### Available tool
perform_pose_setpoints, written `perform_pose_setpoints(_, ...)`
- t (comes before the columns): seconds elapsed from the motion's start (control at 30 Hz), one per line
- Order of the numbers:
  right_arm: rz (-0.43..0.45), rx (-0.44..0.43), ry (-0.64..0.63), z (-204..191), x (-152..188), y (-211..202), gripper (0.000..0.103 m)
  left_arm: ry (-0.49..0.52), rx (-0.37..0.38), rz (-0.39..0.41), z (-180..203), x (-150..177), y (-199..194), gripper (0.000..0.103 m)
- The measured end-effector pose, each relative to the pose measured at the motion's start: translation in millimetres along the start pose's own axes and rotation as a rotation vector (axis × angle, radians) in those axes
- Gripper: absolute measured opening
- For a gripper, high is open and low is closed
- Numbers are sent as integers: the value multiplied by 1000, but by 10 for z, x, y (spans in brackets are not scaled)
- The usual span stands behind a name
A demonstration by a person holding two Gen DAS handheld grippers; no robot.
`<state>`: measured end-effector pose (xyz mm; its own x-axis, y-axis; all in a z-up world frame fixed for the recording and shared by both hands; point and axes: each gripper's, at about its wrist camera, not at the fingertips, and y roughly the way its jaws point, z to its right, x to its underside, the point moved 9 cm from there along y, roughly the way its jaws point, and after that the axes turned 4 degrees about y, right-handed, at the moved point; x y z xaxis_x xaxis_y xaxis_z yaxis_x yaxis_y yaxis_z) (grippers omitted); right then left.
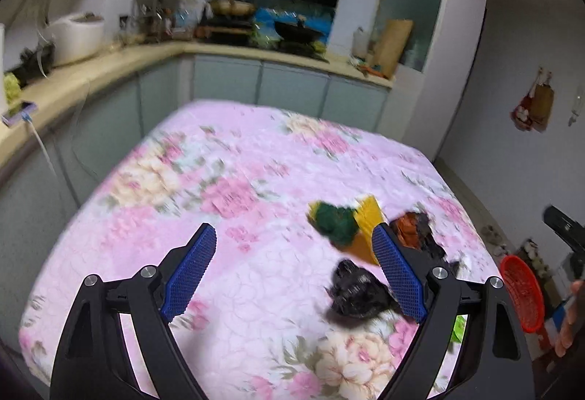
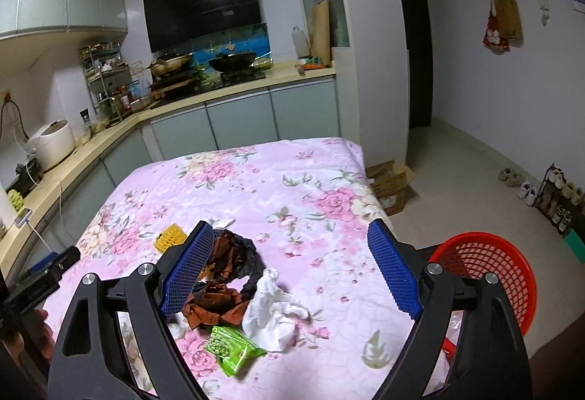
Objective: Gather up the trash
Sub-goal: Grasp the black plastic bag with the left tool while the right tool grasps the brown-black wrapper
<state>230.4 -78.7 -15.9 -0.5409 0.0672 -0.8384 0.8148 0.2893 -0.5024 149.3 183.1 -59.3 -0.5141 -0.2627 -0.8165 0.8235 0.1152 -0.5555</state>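
Observation:
Trash lies on a table with a pink floral cloth (image 1: pixel 226 180). In the left wrist view my left gripper (image 1: pixel 294 250) is open and empty above the cloth; a black crumpled bag (image 1: pixel 353 290) lies between its fingers near the right one, with a green and yellow wrapper (image 1: pixel 345 222) and a brown-black wrapper (image 1: pixel 413 228) beyond. In the right wrist view my right gripper (image 2: pixel 290 257) is open and empty over a brown-black wrapper (image 2: pixel 226 275), a white crumpled tissue (image 2: pixel 272 308) and a green pea snack packet (image 2: pixel 230 348). A yellow piece (image 2: pixel 170 235) lies left.
A red mesh basket (image 2: pixel 486 268) stands off the table's right edge; it also shows in the left wrist view (image 1: pixel 523 290). Kitchen counter (image 1: pixel 73 78) with a rice cooker (image 2: pixel 53 144) runs along the left and back. Cardboard boxes (image 2: pixel 389 184) and shoes (image 2: pixel 526 188) sit on the floor.

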Motion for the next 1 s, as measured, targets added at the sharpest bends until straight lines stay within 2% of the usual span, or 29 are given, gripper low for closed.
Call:
perform_pose_setpoints(0.23,-35,-7,-11,-60,54,162,84,64,115,-118,401,309,373,84)
perform_pose_setpoints(0.5,-77,5,-5,-5,125,356,84,104,124,-177,562,478,758,83)
perform_pose_setpoints(0.57,-93,1,-6,-13,161,410,84,109,128,-188,569,507,818,73)
perform_pose_setpoints(0.63,-105,-3,-12,-41,201,453,84,115,134,-210,579,549,878,57)
perform_pose_setpoints(0.8,-142,-32,-43,-210,333,546,84,112,144,-235,575,612,943,37)
perform_pose_setpoints(1.0,-192,-79,-108,-502,528,657,84,107,122,-208,446,548,882,34)
